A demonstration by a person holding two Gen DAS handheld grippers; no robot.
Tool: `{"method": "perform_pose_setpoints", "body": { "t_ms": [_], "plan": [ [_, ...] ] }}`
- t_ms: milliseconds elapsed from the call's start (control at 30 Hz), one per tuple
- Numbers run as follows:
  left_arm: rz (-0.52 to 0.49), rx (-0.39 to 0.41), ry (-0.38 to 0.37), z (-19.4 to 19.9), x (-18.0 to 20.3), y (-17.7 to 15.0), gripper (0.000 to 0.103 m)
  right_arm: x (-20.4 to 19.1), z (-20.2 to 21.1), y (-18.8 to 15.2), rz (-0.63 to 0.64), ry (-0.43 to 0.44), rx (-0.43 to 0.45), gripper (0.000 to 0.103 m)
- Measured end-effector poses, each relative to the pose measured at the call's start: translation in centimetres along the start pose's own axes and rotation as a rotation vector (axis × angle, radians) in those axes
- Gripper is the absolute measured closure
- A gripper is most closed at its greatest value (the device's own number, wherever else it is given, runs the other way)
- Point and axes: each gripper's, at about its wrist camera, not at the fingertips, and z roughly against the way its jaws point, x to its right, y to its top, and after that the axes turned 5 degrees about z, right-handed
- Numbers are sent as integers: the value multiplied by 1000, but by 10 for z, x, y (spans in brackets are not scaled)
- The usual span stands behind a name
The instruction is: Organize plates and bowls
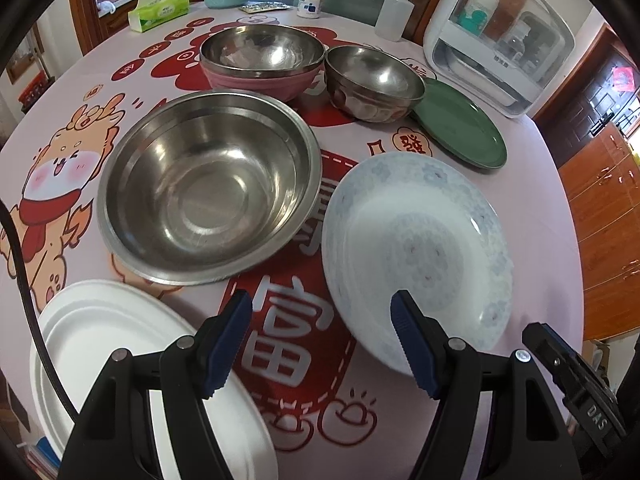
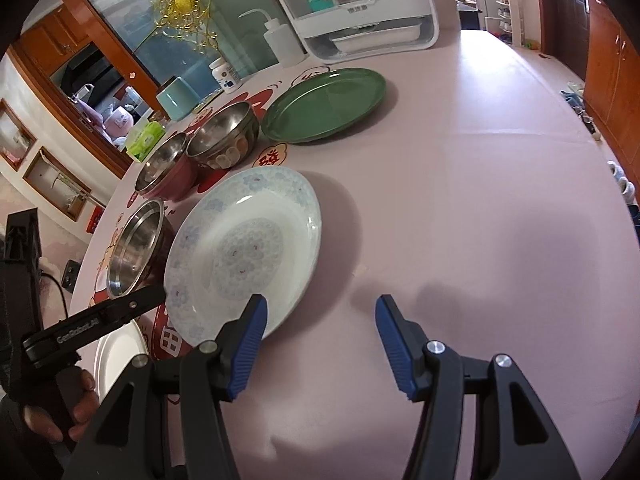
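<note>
Between both grippers: floral plate (image 1: 416, 248). Left gripper (image 1: 320, 344) and right gripper (image 2: 320, 344) both wide, holding nothing. Step: approach. Next move probably needs one jaw pair straddling the rim.

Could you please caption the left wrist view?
Open left gripper above the tablecloth between a white plate and floral plate.

The widest free room is the bare pink tablecloth (image 2: 480, 200) to the right of the floral plate (image 2: 248, 240) and green plate (image 2: 324, 104), running open to the far edge. On the left side, dishes crowd the table: the large steel bowl (image 1: 208, 188), paper plate (image 1: 132, 360) and floral plate leave only a narrow printed strip between them. Behind, the nested bowls (image 1: 262, 56) and small steel bowl (image 1: 372, 84) stand almost touching, with bottles and the white cabinet (image 1: 508, 36) closing the back.
</note>
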Motion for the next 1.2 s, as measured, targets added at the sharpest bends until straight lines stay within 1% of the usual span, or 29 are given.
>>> {"method": "perform_pose_setpoints", "body": {
  "t_ms": [200,333,400,600,633,733,833,900,967,1067,1200],
  "plan": [
    [-5,24,14,-13,6,4,32,-2,-10,1,23,18,0,46],
    [-30,49,32,-20,12,7,32,-1,-17,1,25,28,-10,46],
    [-36,53,29,-22,13,8,33,-1,-20,1,28,33,-12,46],
    [-62,67,40,-29,18,9,37,-1,-29,0,35,42,-21,47],
    [-63,68,41,-30,18,10,37,-1,-30,0,36,44,-22,48],
    [-72,72,48,-33,20,10,42,-1,-34,-1,38,51,-31,55],
    [-83,69,40,-35,23,10,45,-2,-37,-1,44,54,-34,61],
    [-89,61,36,-37,24,9,49,-2,-38,-1,51,62,-33,63],
    [-89,51,38,-40,23,9,56,-3,-39,-2,58,67,-31,64],
    [-88,55,48,-41,23,10,63,-4,-39,-2,65,75,-28,66],
    [-100,56,38,-42,25,11,68,-6,-40,-2,70,82,-25,69]
  ]
}}
